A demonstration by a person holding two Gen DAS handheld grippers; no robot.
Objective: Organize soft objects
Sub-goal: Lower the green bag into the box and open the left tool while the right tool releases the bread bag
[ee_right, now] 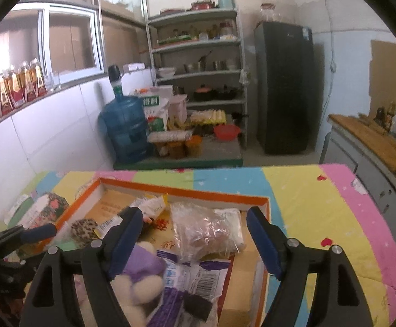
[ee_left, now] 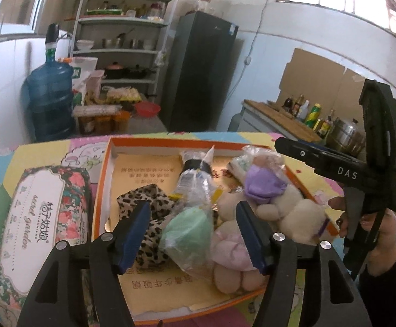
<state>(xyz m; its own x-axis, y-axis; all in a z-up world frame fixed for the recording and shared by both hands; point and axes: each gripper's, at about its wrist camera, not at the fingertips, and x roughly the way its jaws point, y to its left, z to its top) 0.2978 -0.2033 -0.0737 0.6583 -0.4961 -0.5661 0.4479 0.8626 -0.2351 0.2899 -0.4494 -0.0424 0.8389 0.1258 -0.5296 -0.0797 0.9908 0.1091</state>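
An orange-rimmed shallow box [ee_left: 104, 179] on a colourful tablecloth holds soft items: a leopard-print cloth [ee_left: 154, 212], a green sponge in a clear bag [ee_left: 187, 226], a pink plush [ee_left: 229, 250], a cream plush with a purple hat [ee_left: 282, 204], and bagged packets [ee_left: 195, 177]. My left gripper [ee_left: 192, 234] is open above the green sponge and touches nothing. My right gripper [ee_right: 195, 242] is open over the box [ee_right: 214, 194], above a clear bag [ee_right: 206, 231], the purple-hatted plush [ee_right: 140, 269] and a purple-white packet [ee_right: 192, 283]. The right gripper's body also shows in the left wrist view [ee_left: 342, 169].
A floral tissue pack [ee_left: 42, 218] lies left of the box. Beyond the table are a blue water jug [ee_right: 124, 128], a shelf rack [ee_right: 198, 62], a dark fridge [ee_right: 285, 87] and a wooden counter with bottles [ee_right: 374, 139].
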